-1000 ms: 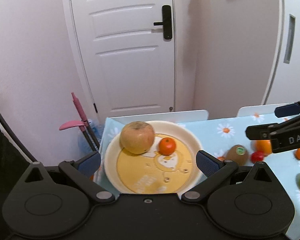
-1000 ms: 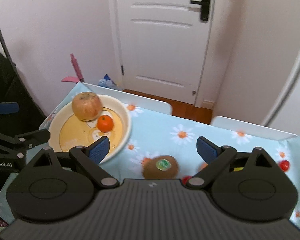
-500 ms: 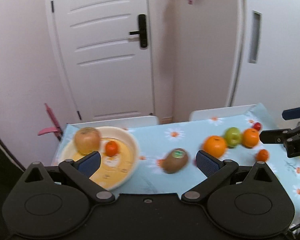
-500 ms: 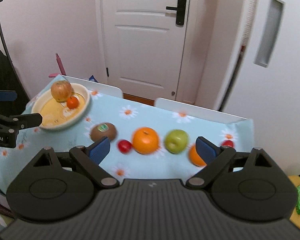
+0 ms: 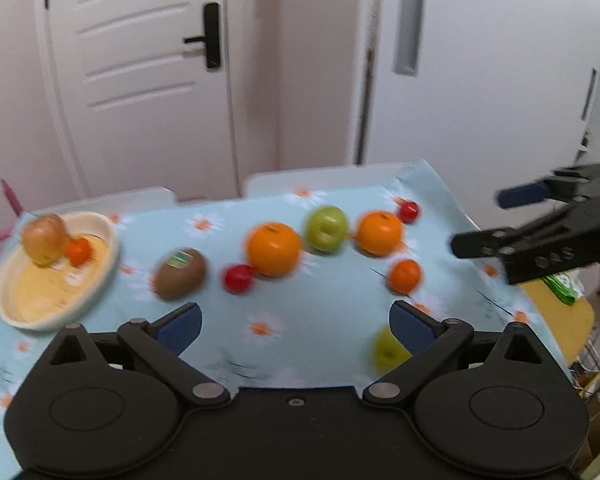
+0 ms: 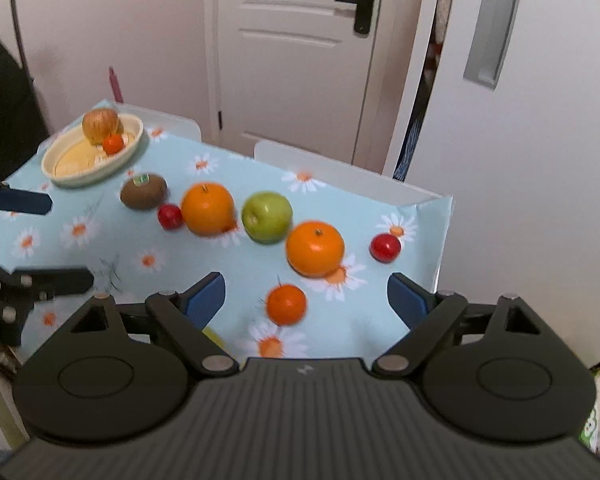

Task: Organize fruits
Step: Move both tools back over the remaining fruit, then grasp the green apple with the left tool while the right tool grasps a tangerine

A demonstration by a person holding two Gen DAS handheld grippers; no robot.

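On the tablecloth (image 6: 228, 264), the kiwi (image 6: 143, 191) lies lengthwise left-right; both hand-held grippers (image 5: 295, 322) (image 6: 306, 294) gape wide, empty.

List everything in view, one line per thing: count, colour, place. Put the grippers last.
bowl: one, cream with yellow inside, far left end of the table.
apple: one, yellowish-red, in the bowl.
small orange: one, in the bowl, against the apple.
kiwi: one, brown with a green sticker, on the cloth by the bowl.
small red fruits: two, one beside the kiwi, one near the right edge.
large oranges: two, and, either side of the green apple.
green apple: one, mid-table.
small loose orange: one, near the right gripper.
yellow-green fruit: one, partly hidden behind the left gripper's finger.
tablecloth: light blue, daisy print.
door: white, black handle.
left gripper: open, empty.
right gripper: open, empty.
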